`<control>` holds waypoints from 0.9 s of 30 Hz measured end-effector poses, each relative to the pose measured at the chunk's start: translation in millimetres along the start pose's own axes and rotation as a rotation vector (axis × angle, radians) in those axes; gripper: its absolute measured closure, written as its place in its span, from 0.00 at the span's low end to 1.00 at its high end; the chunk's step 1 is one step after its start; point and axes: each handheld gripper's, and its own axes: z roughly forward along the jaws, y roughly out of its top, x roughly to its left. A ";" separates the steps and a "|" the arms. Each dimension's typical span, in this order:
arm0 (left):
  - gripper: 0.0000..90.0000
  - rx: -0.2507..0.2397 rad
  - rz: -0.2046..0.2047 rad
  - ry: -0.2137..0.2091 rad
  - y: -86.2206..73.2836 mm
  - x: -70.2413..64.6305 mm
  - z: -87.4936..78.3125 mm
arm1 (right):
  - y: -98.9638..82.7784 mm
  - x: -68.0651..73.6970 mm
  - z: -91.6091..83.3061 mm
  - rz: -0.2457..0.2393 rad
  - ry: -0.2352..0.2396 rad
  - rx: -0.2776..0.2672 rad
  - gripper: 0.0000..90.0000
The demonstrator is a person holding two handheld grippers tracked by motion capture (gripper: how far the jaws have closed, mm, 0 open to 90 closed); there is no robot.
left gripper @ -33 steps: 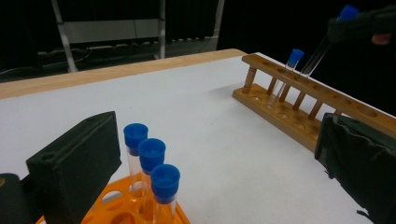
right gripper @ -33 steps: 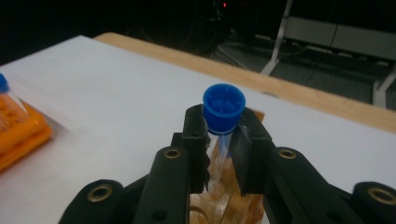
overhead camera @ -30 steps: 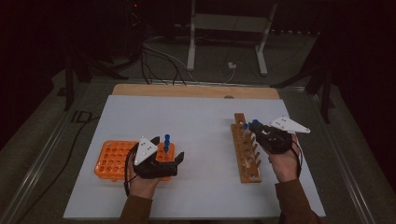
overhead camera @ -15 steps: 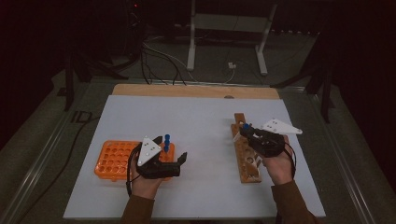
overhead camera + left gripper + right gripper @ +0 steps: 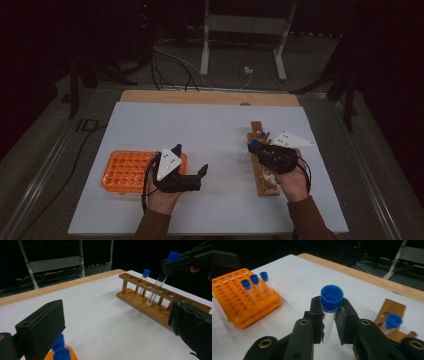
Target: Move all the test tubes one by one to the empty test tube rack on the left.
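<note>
Mid-transfer: our right hand-held gripper (image 5: 329, 322) grips a blue-capped test tube (image 5: 330, 312) at frame centre, tilted over the wooden rack (image 5: 160, 303). Left hand-held gripper (image 5: 192, 162) released beside the orange rack (image 5: 125, 172). Next: align tube upright over a free hole

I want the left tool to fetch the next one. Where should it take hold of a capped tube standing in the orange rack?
Probably just under the blue cap, coming straight down: the capped tubes stand upright in the orange rack, so only their tops clear its holes.
</note>
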 end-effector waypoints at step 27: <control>0.07 0.044 0.063 -0.034 -9.3 -35.4 26.6 | -1.3 38.4 14.0 -0.042 0.121 0.043 0.86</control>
